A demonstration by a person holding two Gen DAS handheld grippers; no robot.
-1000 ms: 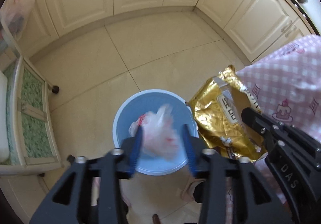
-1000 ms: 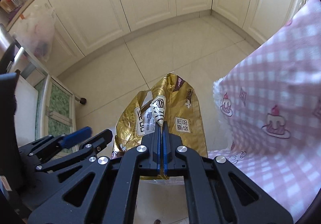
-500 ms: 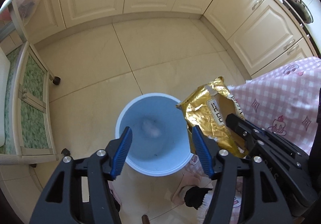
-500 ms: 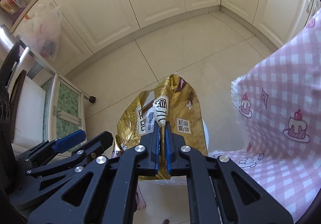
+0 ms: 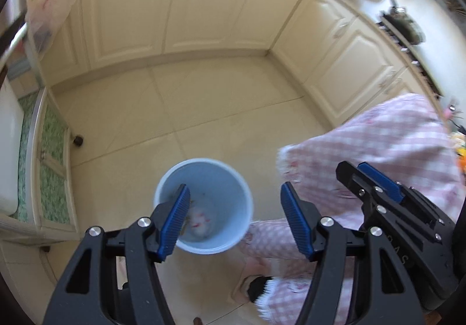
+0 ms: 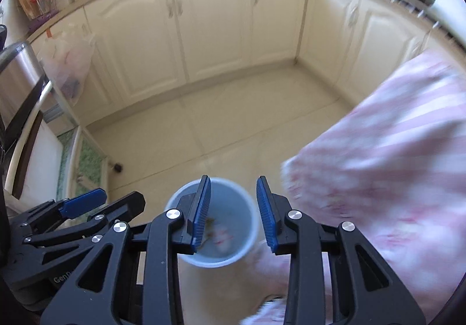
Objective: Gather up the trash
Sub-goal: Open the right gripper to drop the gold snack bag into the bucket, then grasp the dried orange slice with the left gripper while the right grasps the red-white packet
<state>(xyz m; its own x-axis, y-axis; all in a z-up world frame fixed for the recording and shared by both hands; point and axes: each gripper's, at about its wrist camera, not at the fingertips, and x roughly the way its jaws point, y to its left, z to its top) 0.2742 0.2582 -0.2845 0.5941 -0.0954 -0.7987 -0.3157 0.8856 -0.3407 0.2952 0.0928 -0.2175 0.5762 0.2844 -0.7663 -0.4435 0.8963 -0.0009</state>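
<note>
Left gripper [image 5: 234, 221]: jaws parted wide, nothing between blue ribbed pads. Right gripper [image 6: 233, 213]: jaws opening, gap empty. Round pale-blue plastic bin [image 5: 204, 167] on cream tiled floor [image 5: 204, 109], below and ahead of both claws. White-and-red crumpled trash [image 5: 201, 221] at bin bottom; gold scrap beside it, blurred. Pink checked garment [image 5: 378, 147] right of claws.

The bin [image 5: 241, 194] is smooth pale-blue plastic. The floor [image 5: 204, 109] is glossy cream tile. The cabinet doors [image 6: 215, 33] look satin-painted. The pink checked cloth [image 5: 393, 135] is soft and matt. Both grippers' blue pads [image 6: 201, 208] are ribbed, on matt black plastic frames.
</note>
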